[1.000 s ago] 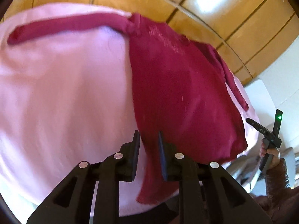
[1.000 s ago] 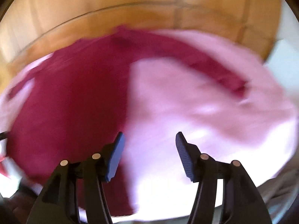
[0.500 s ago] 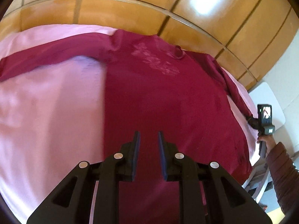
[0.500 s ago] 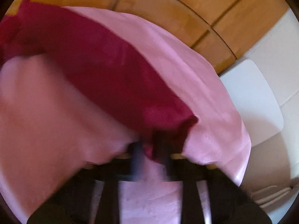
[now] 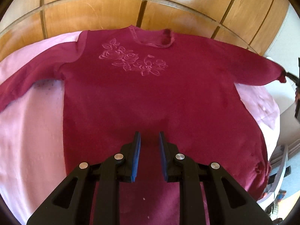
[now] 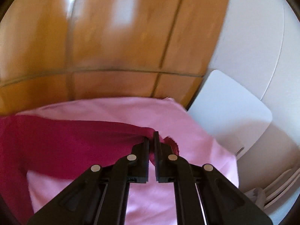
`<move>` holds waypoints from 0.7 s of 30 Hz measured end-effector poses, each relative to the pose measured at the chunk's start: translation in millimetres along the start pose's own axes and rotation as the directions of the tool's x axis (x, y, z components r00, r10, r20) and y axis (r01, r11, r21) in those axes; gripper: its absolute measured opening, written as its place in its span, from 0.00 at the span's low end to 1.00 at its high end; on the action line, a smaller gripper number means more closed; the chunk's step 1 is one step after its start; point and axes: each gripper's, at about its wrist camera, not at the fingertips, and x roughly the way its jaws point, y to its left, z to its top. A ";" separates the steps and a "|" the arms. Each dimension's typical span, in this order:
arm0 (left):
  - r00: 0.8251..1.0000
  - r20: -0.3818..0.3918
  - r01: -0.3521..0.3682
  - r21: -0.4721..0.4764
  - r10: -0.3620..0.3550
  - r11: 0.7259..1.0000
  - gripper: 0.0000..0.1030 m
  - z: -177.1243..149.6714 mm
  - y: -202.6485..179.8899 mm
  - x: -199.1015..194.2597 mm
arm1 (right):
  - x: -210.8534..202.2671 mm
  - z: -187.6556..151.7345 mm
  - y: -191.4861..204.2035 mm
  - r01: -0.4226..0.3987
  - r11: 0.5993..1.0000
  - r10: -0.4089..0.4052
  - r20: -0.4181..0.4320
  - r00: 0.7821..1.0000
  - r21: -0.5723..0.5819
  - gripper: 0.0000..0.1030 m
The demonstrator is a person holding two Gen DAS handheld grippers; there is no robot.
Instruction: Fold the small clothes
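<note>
At sweater's (image 5: 150, 93) right cuff (image 6: 168, 142): right gripper (image 6: 151, 140) clamped on it | sleeve runs sideways from body | left gripper (image 5: 149, 140) slightly parted, empty, over hem

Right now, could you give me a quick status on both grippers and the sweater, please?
Right gripper shut on sleeve cuff. Left gripper part open, empty, over the hem. Red sweater flat, face up on pink sheet. Nothing in the way.

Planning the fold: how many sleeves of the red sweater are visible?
2. One sleeve lies out to the left on the pink sheet; the other sleeve stretches right, its cuff pinched in the right gripper.
</note>
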 end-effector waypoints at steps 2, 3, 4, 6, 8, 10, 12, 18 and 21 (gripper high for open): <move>1.000 -0.007 -0.003 -0.009 0.003 1.000 0.17 1.5 2.7 3.6 | 21.0 11.7 -0.7 0.030 1.000 -0.029 -0.036 0.999 0.005 0.03; 1.000 -0.011 -0.008 -0.011 0.008 1.000 0.17 2.1 4.2 5.8 | 32.5 15.4 1.4 0.042 0.999 -0.041 -0.060 0.997 0.002 0.03; 1.000 -0.016 -0.010 -0.017 0.010 1.000 0.17 2.1 5.4 7.6 | 53.6 22.8 4.2 0.050 0.999 -0.049 -0.096 0.994 0.001 0.03; 1.000 -0.022 -0.009 -0.028 0.009 1.000 0.17 2.9 7.2 9.8 | 87.6 21.9 6.8 0.065 0.998 -0.063 -0.179 0.982 0.005 0.05; 0.999 -0.028 -0.019 -0.026 0.018 0.999 0.17 3.4 7.1 11.4 | 120.4 14.9 15.3 0.085 0.996 -0.080 -0.255 0.964 0.010 0.14; 0.999 -0.032 -0.024 -0.026 0.024 0.999 0.17 4.2 6.4 11.7 | 130.6 11.0 14.2 0.106 0.994 -0.092 -0.250 0.964 0.042 0.39; 0.999 -0.033 -0.028 -0.028 0.027 0.999 0.17 4.7 6.0 11.2 | 128.7 14.7 -0.3 0.110 0.984 -0.081 -0.193 0.978 0.142 0.64; 0.999 -0.026 -0.022 -0.046 0.020 0.999 0.17 2.1 6.6 9.8 | 107.3 -27.1 -38.2 -0.019 0.923 0.103 -0.200 0.974 0.384 0.59; 1.000 -0.027 -0.011 -0.063 0.009 0.998 0.17 0.1 8.8 9.5 | 111.3 -76.1 -46.0 -0.155 0.838 0.326 -0.251 0.912 0.524 0.51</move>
